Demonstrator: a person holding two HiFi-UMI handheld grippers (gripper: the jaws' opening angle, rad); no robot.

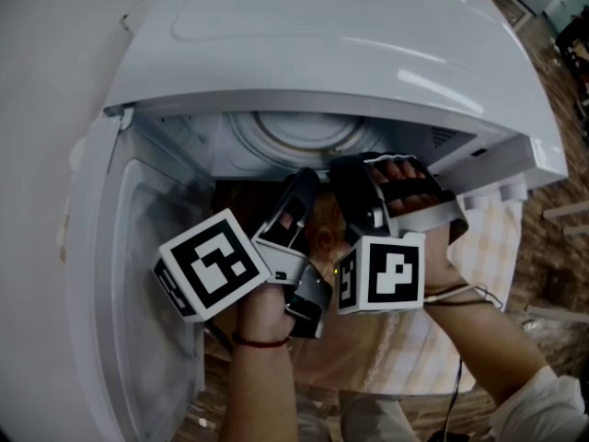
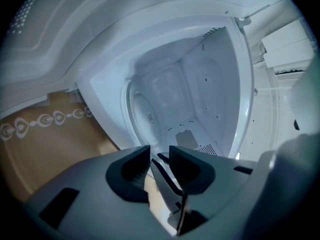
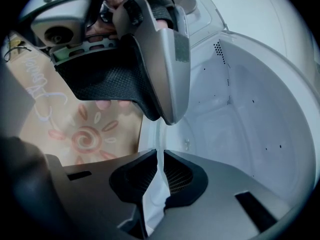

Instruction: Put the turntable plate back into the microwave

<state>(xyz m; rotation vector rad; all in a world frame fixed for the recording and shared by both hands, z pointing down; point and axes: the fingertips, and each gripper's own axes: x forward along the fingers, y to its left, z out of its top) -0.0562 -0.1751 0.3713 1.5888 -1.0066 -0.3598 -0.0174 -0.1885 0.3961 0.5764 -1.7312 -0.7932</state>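
The right gripper [image 3: 159, 160] is pinching the turntable plate [image 1: 291, 138] rim inside the microwave [image 1: 368, 44]. The left gripper [image 2: 160, 156] is standing spread around the rim. With one side holding, the glass is risking tilting and slipping.

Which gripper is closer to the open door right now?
Left. The left gripper sits just beside the door, at that side of the opening. The right gripper is beyond it, on the far side, clamped on the plate.
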